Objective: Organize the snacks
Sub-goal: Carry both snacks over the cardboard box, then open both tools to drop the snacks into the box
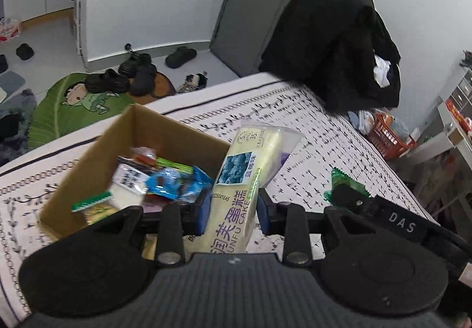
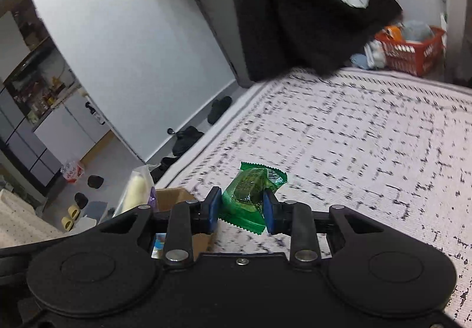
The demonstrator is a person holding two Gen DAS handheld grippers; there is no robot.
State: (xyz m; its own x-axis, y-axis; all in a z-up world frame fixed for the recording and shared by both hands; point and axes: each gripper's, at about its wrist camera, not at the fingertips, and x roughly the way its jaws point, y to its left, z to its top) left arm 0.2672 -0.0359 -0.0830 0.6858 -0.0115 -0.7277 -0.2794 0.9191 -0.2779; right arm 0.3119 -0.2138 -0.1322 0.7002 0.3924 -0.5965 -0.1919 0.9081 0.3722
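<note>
Left hand-held gripper (image 1: pixel 230 214): its two blue pads are closed on the lower half of a cake bar (image 1: pixel 240 180), a long pale-yellow packet in clear wrap. The bar's long axis runs forward and slightly right, away from the camera, so most of its length projects beyond the pads. It is carried above the near right corner of the box (image 1: pixel 97 151), an open cardboard carton that stands on the patterned bed cover (image 1: pixel 339 151). The opening lies forward and to the left of this gripper; the bar's far end overhangs the right wall and the cover beyond it. Several wrapped snacks (image 1: pixel 165 180) already lie inside, heaped toward the near side.

Right hand-held gripper (image 2: pixel 241 211): its pads are closed on a small green packet (image 2: pixel 250 195), gripped across its width, with the crimped ends sticking out above and below the pads. The packet appears lifted clear of the cover, though motion blur leaves this uncertain. From this gripper the box (image 2: pixel 174 195) lies to the left and a little below, only a corner showing past the left finger.

Judgement: the left gripper is the nearer to the opening and needs only a short shift left. The right gripper must travel left across the box wall, past the bar, before it can release.
</note>
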